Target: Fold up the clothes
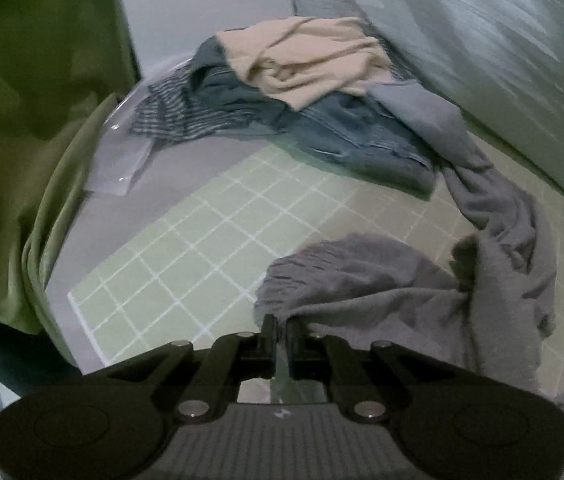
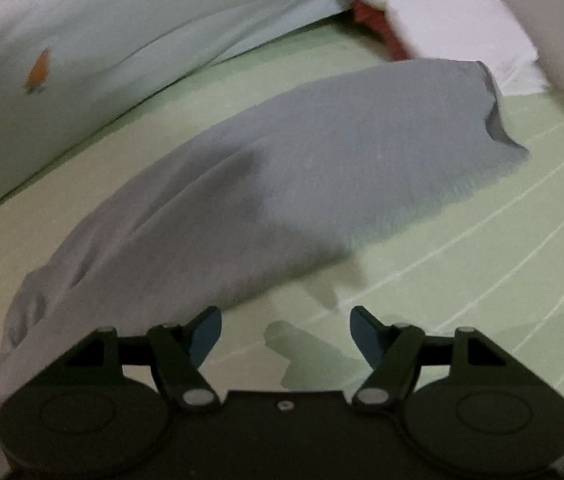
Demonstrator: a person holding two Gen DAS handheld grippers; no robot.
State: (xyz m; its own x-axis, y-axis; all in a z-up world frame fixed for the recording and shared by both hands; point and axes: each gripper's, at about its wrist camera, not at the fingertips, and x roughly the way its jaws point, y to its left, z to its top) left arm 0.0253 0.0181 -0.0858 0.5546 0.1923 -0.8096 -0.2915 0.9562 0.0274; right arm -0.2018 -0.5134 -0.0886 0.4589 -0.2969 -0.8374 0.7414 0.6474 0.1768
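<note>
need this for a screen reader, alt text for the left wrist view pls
The left gripper is shut on an edge of a grey garment lying on a green checked sheet. Behind it sits a pile of clothes, beige on top of denim and stripes.

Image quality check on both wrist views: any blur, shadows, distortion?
Left wrist view: dim, motion smear on the quilt; clothes pile fairly sharp; fisheye curves the checked sheet. Right wrist view: brighter, soft all over; the grey garment is smeared; right gripper casts a shadow on the sheet; dark vignette corners.
</note>
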